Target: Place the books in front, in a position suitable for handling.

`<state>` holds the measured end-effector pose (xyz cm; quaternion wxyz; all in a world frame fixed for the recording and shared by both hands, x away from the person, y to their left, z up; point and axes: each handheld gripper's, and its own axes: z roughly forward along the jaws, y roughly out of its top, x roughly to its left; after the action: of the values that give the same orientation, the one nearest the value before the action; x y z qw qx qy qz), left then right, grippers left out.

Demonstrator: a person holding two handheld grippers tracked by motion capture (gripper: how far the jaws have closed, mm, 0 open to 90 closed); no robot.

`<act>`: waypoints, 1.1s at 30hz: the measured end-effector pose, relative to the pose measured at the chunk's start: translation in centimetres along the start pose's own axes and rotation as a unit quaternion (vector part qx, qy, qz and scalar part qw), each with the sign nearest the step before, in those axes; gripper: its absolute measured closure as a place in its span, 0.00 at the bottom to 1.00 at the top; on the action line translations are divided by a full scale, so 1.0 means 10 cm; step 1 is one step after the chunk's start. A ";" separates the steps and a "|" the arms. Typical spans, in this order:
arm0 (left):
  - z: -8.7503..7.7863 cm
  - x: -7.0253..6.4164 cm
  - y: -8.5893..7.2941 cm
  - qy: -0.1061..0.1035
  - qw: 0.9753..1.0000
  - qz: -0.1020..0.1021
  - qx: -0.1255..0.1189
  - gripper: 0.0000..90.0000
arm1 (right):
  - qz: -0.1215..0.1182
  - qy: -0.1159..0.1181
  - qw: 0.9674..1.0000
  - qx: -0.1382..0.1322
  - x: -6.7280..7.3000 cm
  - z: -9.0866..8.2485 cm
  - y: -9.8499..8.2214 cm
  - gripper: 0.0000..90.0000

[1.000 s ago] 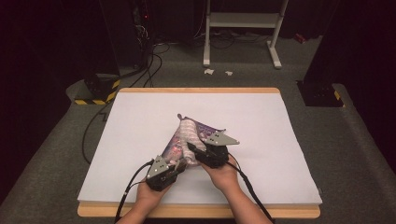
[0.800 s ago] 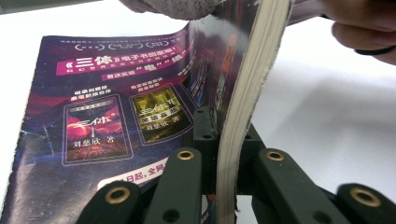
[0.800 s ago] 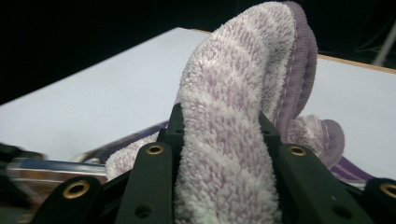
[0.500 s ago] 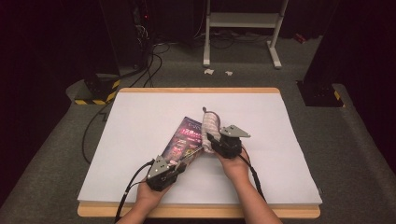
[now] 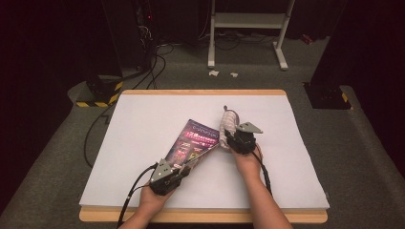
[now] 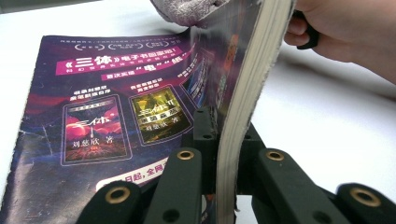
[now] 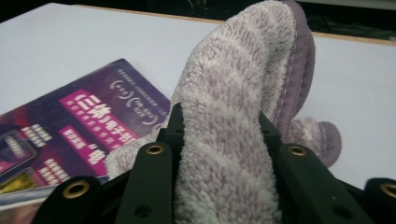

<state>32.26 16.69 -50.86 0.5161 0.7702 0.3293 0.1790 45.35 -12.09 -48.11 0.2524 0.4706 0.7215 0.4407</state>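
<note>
One glossy book (image 5: 193, 143), fluffy towel (image 5: 228, 121)

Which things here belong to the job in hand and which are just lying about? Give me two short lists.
In the job:
- book, its page edge clamped in the left gripper
- fluffy towel, gripped by the right gripper

Lying about:
- paper scraps on the floor
- white stand
- cables
</note>
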 end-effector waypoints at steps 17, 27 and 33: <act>-0.01 0.01 0.00 -0.002 1.000 -0.003 -0.004 0.93 | 0.027 0.008 0.999 0.014 -0.16 0.06 0.01 0.77; -0.01 0.01 -0.01 -0.002 1.000 -0.007 -0.007 0.93 | -0.022 0.074 0.997 -0.010 0.29 -0.19 0.03 0.78; -0.01 0.01 -0.01 -0.001 1.000 -0.005 -0.007 0.93 | -0.048 0.117 0.992 -0.029 0.64 -0.41 0.03 0.78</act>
<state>32.22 16.86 -50.87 0.5229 0.7651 0.3312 0.1778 39.55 -7.94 -45.58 0.2009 0.3728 0.7549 0.5007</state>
